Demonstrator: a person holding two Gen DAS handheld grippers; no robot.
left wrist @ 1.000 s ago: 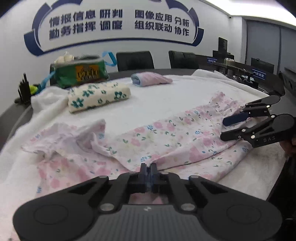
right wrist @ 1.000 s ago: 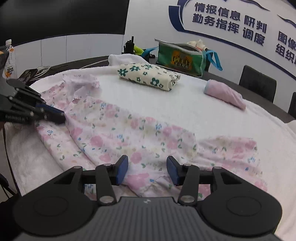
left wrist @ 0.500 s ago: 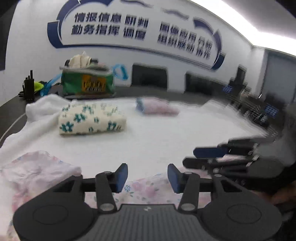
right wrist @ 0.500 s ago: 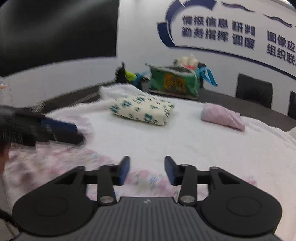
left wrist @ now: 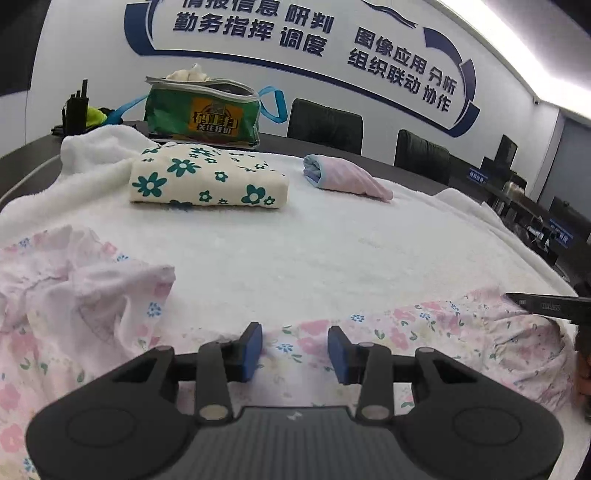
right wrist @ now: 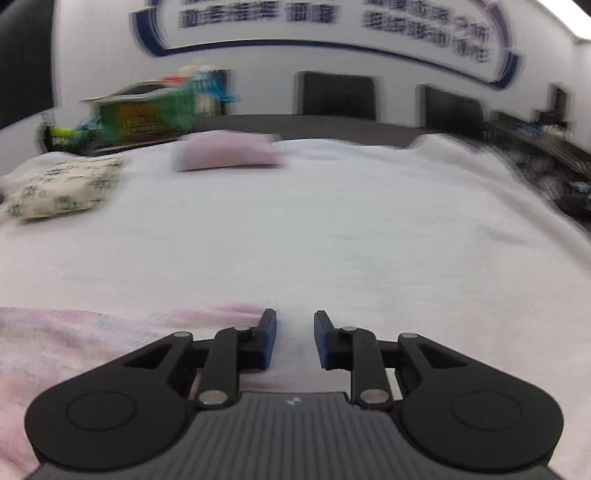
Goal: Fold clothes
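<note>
Ahead of me a white towel (left wrist: 332,251) covers the tabletop (left wrist: 22,162), dark at its bare far edge. At the back stands an open green bag (left wrist: 201,114) with blue straps, something pale poking out of its top. Left of it, a black radio (left wrist: 75,109) beside something bright yellow-green. Two dark chairs (left wrist: 325,125) wait against the white wall, under big blue lettering (left wrist: 251,26). Far right, dim desks with monitors (left wrist: 508,151).

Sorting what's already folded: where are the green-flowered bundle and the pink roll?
green-flowered bundle (left wrist: 207,181), left wrist view, middle of its top face.
pink roll (left wrist: 347,179), left wrist view, middle of its striped side.
</note>
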